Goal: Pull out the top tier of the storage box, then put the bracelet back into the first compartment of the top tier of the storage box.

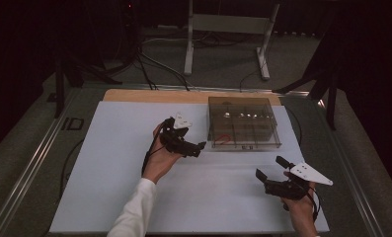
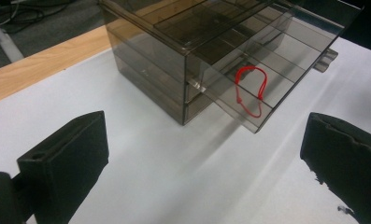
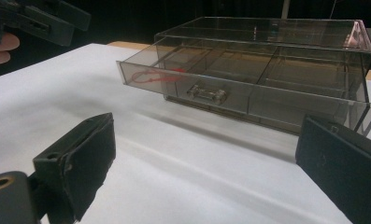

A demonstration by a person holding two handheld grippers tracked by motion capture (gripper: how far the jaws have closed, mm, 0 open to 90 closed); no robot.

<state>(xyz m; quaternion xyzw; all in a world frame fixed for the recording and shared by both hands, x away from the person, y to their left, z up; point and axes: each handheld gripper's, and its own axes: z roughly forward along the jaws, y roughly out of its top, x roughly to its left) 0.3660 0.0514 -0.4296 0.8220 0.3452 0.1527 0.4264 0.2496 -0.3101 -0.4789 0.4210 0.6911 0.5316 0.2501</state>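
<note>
A smoky see-through drawer box stands on the white mat at the back right. Its upper drawer is pulled part way out, handle facing me. A red string loop lies in the drawer's end compartment; the same red loop shows through the drawer's front wall. My left gripper hovers just left of the box, jaws wide apart and empty. My right gripper is in front of the box, open and empty.
The white mat covers most of the table, with a wooden strip along its far edge. Table legs and cables lie on the floor behind. The left gripper shows at the top left of the right gripper view.
</note>
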